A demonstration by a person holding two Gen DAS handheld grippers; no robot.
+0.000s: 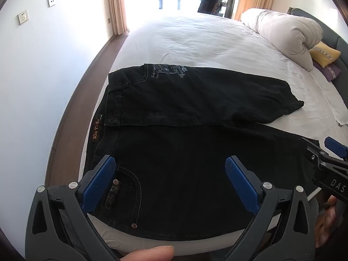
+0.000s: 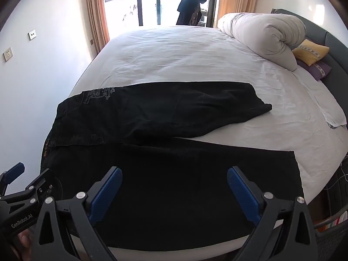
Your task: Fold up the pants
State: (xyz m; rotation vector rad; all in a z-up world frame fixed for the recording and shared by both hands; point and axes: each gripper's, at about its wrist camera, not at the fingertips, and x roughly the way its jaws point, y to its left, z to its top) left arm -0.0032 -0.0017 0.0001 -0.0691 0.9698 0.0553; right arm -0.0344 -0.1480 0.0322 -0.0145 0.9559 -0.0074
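Black jeans (image 1: 184, 113) lie flat on the white bed (image 1: 195, 37), waistband to the left, legs to the right. The far leg is shorter or folded back; the near leg runs along the front edge. My left gripper (image 1: 169, 171) is open and empty, hovering over the near hip pocket. My right gripper (image 2: 174, 184) is open and empty over the near leg of the jeans (image 2: 174, 152). The right gripper also shows at the right edge of the left wrist view (image 1: 326, 152), and the left gripper shows at the left edge of the right wrist view (image 2: 19, 180).
A rolled white duvet (image 2: 265, 37) and yellow and purple cushions (image 2: 311, 52) lie at the bed's far right by the dark headboard. A wall with sockets (image 1: 22, 17) is on the left, a brown floor strip beside the bed. A mesh basket (image 2: 332, 237) stands at the lower right.
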